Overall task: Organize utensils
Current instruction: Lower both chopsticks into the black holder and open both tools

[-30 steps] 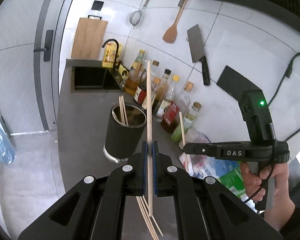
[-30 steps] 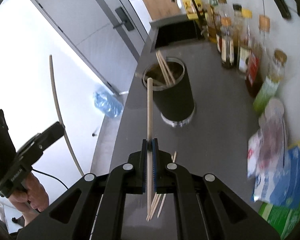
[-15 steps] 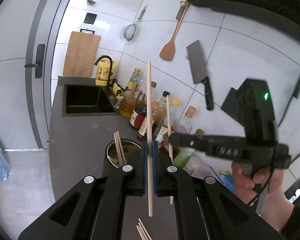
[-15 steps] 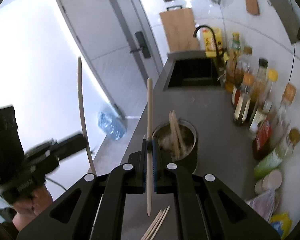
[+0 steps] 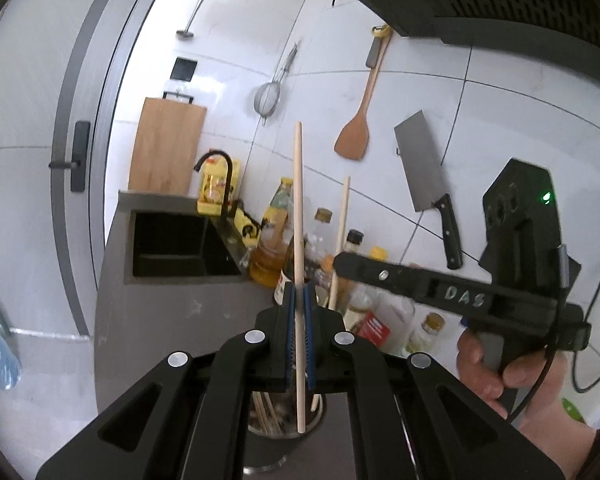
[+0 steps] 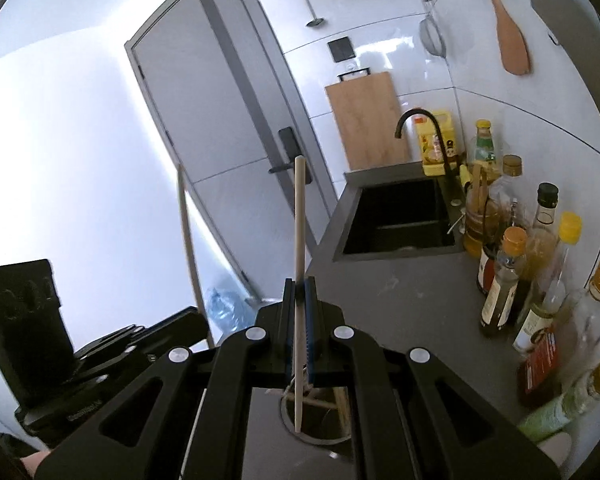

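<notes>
A pale, slender wooden chopstick (image 5: 298,208) stands nearly upright, its long axis running straight up and down the left wrist view, lower tip hanging over the mouth of the dark cylindrical utensil holder (image 5: 278,426) that has other chopsticks in it. The black left gripper (image 5: 299,336) is clamped on it with blue pads closed against the shaft. A second pale wooden chopstick (image 6: 299,240), equally plain and round, is likewise upright, pinched in the closed black right gripper (image 6: 299,332) above the same holder. The holder stands on the grey countertop (image 6: 412,292), near the black sink (image 6: 400,216) and the row of sauce bottles (image 6: 504,280).
</notes>
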Motion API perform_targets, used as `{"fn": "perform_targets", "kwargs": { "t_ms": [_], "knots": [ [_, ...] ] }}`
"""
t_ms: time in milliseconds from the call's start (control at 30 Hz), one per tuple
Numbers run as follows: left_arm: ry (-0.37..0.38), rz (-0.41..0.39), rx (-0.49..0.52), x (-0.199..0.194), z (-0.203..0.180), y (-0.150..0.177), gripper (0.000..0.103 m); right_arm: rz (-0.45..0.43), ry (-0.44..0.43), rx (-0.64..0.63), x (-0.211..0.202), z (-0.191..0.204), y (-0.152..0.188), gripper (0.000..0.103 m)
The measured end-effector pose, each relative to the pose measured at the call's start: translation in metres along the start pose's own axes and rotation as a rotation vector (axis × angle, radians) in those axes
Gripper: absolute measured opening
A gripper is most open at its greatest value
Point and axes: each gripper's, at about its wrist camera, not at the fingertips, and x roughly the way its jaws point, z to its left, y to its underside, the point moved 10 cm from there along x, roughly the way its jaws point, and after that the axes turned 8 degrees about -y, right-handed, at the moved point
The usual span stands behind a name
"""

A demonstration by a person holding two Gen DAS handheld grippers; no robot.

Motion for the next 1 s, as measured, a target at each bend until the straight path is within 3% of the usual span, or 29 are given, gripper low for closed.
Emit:
{"fn": "perform_targets", "kwargs": {
  "t_ms": [67,367,567,733,800,867,1000],
  "knots": [
    [-0.004,-0.023,0.012,0.010,0.001,0.003,0.004,0.014,0.004,0.010,0.011,-0.011,0.005,0.005],
    [-0.010,0.012,-0.013,0.048,0.018,0.030,0.004,0.027,0.015,0.019,0.032,-0.040,0.027,0.005],
    [-0.008,0.046,0.020,0.060,0.018,0.046,0.004,0.037,0.023,-0.004,0.044,-0.048,0.040,0.006],
    [-0.010,0.011,0.005,0.051,0.020,0.046,0.004,0.059,0.030,0.008,0.050,-0.052,0.046,0.006],
    [-0.010,0.006,0.004,0.049,0.019,0.045,0.004,0.066,0.031,0.011,0.050,-0.053,0.048,0.011],
    [-0.009,0.003,0.003,0.047,0.019,0.044,0.005,0.063,0.029,0.015,0.048,-0.051,0.048,0.024],
    [-0.016,0.008,-0.005,0.046,0.022,0.045,0.005,0.052,0.036,0.025,0.041,-0.050,0.047,0.030]
  ]
}}
